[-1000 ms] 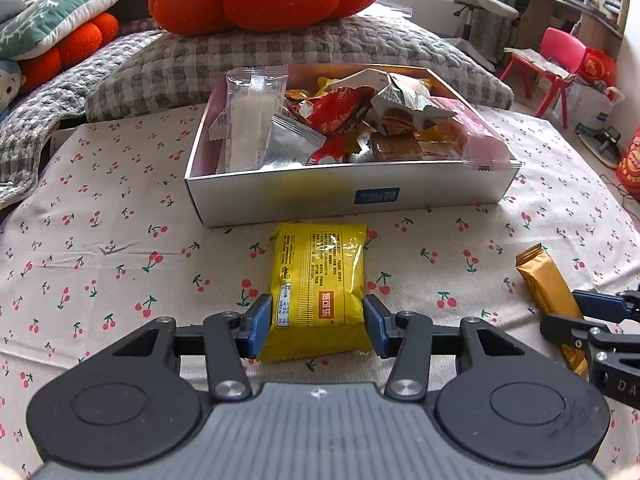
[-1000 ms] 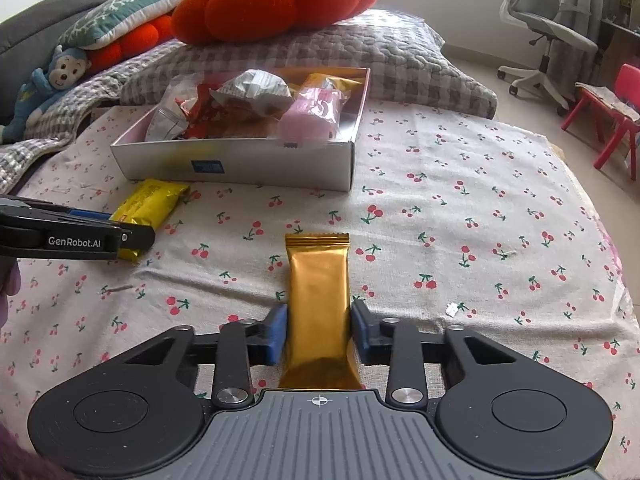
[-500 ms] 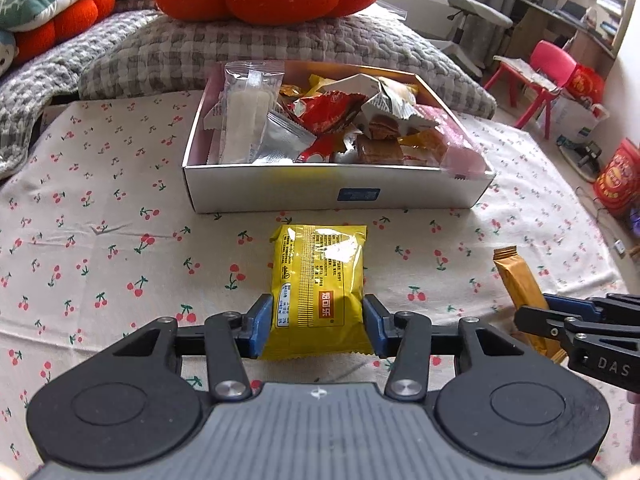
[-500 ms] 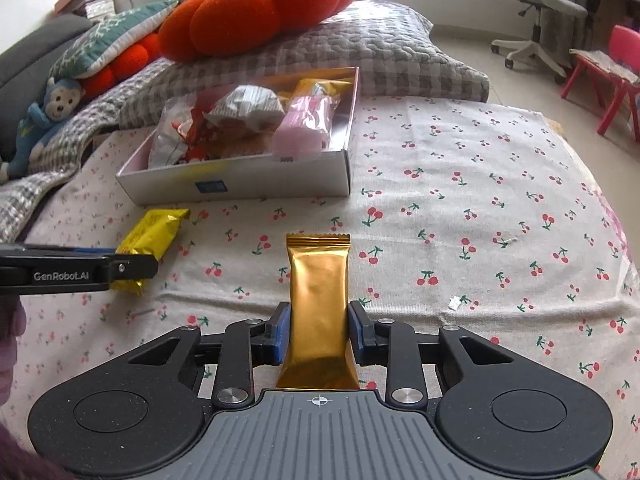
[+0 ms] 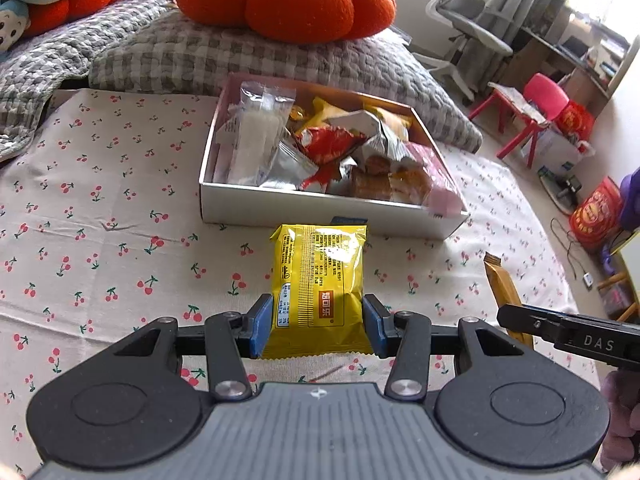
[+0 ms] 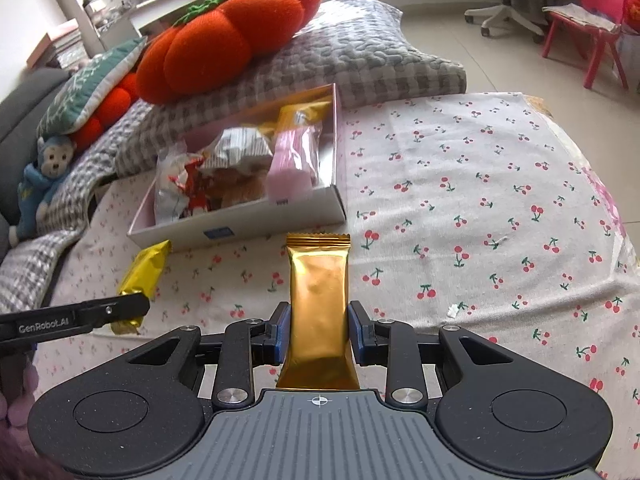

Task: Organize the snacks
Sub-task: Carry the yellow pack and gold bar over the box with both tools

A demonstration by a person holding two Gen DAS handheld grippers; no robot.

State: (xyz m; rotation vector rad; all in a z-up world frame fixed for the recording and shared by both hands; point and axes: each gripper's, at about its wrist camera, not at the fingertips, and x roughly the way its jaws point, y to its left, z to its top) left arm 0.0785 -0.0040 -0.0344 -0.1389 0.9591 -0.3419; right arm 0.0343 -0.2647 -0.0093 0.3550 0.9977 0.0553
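My left hand-held gripper [image 5: 318, 326] clamps the yellow snack packet [image 5: 318, 284]; my right hand-held gripper [image 6: 319, 330] pinches the gold bar [image 6: 319, 300]. Both seem lifted off the cherry-print cloth [image 6: 460, 208], just before the snack box [image 5: 320, 210].

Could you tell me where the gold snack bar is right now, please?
The gold snack bar sits clamped in the right gripper, centre of the right wrist view, over the cherry-print cloth just before the snack box.

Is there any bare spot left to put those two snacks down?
Yes: the cherry-print cloth right of the white box is bare, and so is the cloth left of it, up to the grey checked quilt. The box itself is piled with wrappers.
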